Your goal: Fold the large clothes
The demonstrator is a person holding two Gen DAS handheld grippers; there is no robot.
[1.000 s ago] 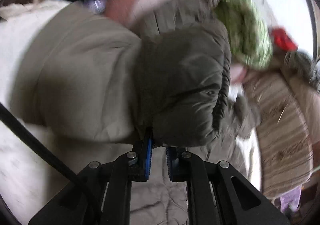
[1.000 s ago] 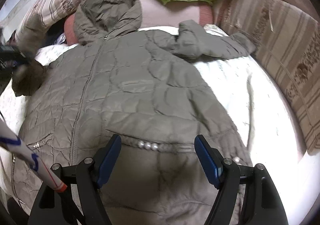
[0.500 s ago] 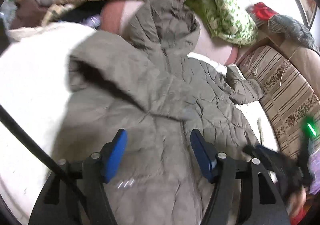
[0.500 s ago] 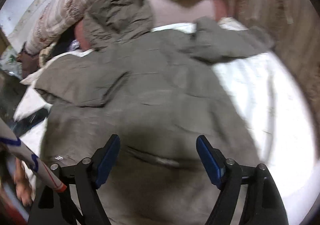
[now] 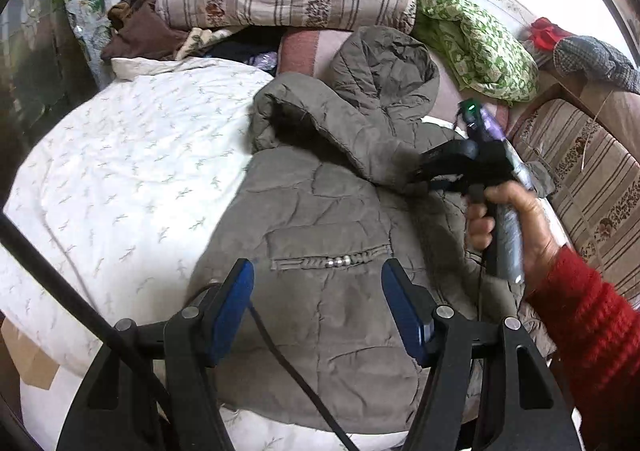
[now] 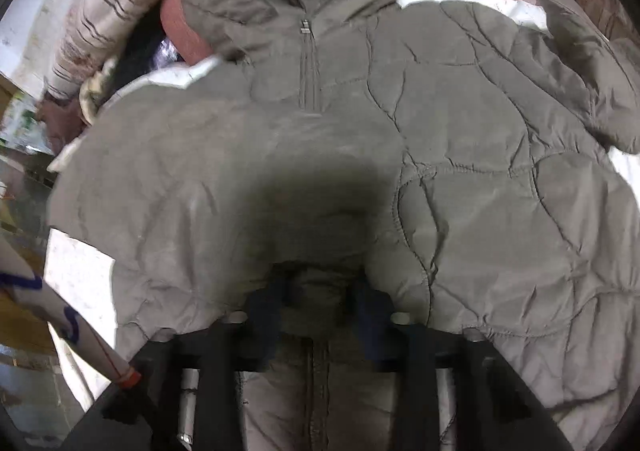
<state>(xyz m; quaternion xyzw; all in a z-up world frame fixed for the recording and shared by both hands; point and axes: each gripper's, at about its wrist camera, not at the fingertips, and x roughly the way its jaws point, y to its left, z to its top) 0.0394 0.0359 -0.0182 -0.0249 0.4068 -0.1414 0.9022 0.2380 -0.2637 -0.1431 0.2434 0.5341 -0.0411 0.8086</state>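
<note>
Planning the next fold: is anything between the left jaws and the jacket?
Nothing visible. The open left gripper hangs directly over the jacket, near its beaded pocket trim.

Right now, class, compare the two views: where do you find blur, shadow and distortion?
Left wrist view: fisheye bends the bed edges; the right tool and hand smear with motion, while the coat is sharp. Right wrist view: that tool casts a dark shadow on the folded sleeve, hiding its fingers; the left edge is blurred.
</note>
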